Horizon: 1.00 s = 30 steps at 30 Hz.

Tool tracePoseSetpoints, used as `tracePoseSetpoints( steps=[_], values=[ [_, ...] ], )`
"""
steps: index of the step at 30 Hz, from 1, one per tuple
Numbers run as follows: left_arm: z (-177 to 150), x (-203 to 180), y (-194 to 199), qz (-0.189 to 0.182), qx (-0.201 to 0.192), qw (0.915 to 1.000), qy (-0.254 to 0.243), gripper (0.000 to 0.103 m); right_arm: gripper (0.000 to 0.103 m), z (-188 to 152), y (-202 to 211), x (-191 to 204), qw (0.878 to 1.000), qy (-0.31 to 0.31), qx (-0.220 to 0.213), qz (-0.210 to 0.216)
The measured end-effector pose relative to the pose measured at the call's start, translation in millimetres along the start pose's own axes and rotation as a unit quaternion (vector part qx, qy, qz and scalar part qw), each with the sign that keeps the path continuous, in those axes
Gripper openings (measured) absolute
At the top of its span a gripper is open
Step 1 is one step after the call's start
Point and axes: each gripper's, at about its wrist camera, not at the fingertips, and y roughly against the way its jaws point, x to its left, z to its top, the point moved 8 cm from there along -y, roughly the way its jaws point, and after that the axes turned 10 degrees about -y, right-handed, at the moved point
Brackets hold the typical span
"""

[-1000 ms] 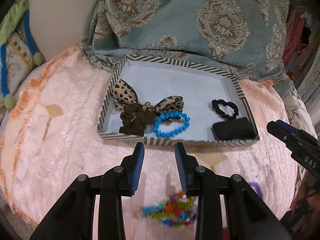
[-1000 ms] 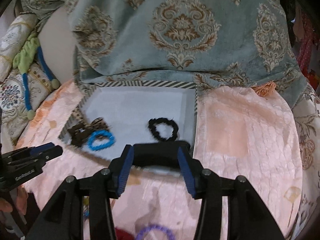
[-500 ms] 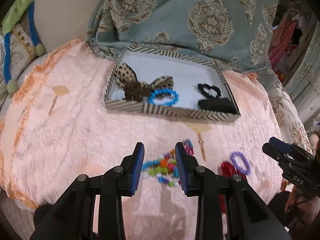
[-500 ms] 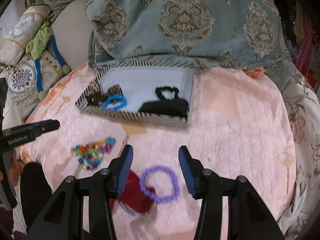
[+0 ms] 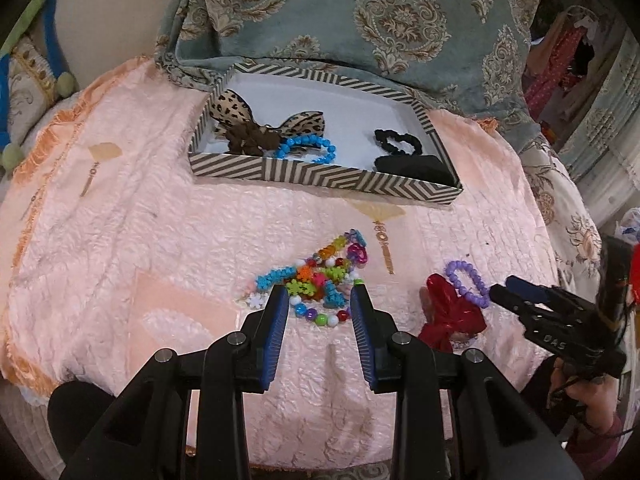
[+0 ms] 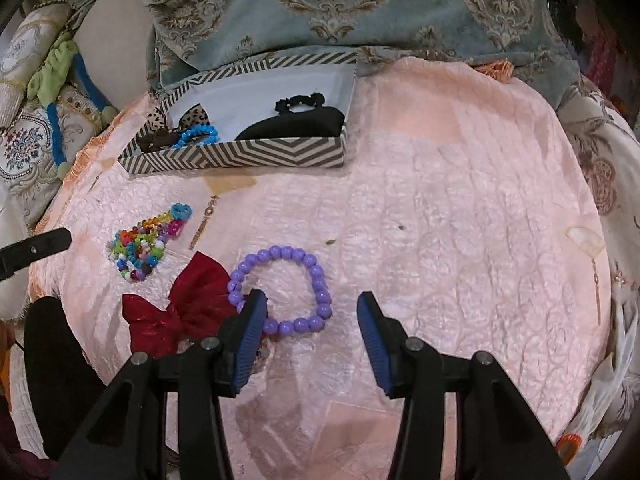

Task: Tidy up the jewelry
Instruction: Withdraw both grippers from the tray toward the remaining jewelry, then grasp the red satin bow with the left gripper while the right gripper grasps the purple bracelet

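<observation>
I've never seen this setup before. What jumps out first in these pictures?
A heap of bright beads lies on the pink cover just ahead of the open left gripper. A purple bracelet beside a red bow sits before the open right gripper. Behind stands a striped box.

Both wrist views look down close, sharing the striped box (image 5: 320,174) (image 6: 240,154).

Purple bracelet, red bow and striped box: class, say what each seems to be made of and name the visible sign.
Purple bracelet: smooth round beads with small highlights, probably glossy plastic.
Red bow: creased, with a shimmering surface, likely satin or metallic fabric.
Striped box: thin straight walls, matte printed chevrons and a white inside, apparently cardboard.
</observation>
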Motion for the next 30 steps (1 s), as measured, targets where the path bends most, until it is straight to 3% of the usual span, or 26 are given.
tracePoseSetpoints(
  steps=[12,30],
  values=[
    [7,1,15,0.045,-0.030,0.9983,-0.020,0.016,0.049,15,30,35,0.999,0.020,-0.034,0.022],
    [5,-39,13,0.012,-0.029,0.9988,-0.039,0.016,0.055,11,38,39,0.999,0.017,-0.036,0.021]
  ],
)
